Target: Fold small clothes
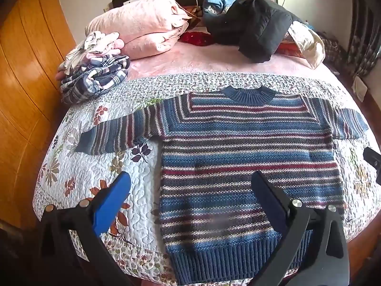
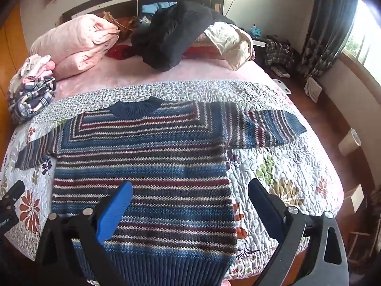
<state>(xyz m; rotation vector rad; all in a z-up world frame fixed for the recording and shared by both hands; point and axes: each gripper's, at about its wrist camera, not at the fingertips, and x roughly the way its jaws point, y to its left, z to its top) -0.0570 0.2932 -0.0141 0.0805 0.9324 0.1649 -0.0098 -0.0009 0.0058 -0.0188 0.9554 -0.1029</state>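
Far left, a wooden wardrobe (image 1: 26, 90) ran along the bed edge. Next to it on the bed's left corner sat a heap of plaid and pale clothes (image 1: 95, 76), touching the folded pink duvet (image 1: 142, 28) behind it. Your left gripper (image 1: 190, 186) hovered low over the near left part of the striped sweater (image 1: 238, 147), jaws spread wide, nothing held; its blue finger (image 1: 114, 205) sat over the floral quilt (image 1: 78, 186), the dark one over the knit. The sweater lay flat, face up, on the quilt at the foot of the bed, collar toward the headboard, both sleeves spread out sideways, ribbed hem nearest you. Behind it, mid-bed, a black padded jacket (image 1: 257, 28) was piled on the pink sheet, a cream cloth (image 1: 307, 40) just right of it. Your right gripper (image 2: 190, 186) hung over the sweater's near right side, also fully apart and empty; blue finger (image 2: 114, 212) above the stripes, dark finger above the quilt beside the sweater's edge. Right sleeve (image 2: 269, 128) lay straight out. Far right, a dark curtain (image 2: 328, 28) and window (image 2: 364, 35)
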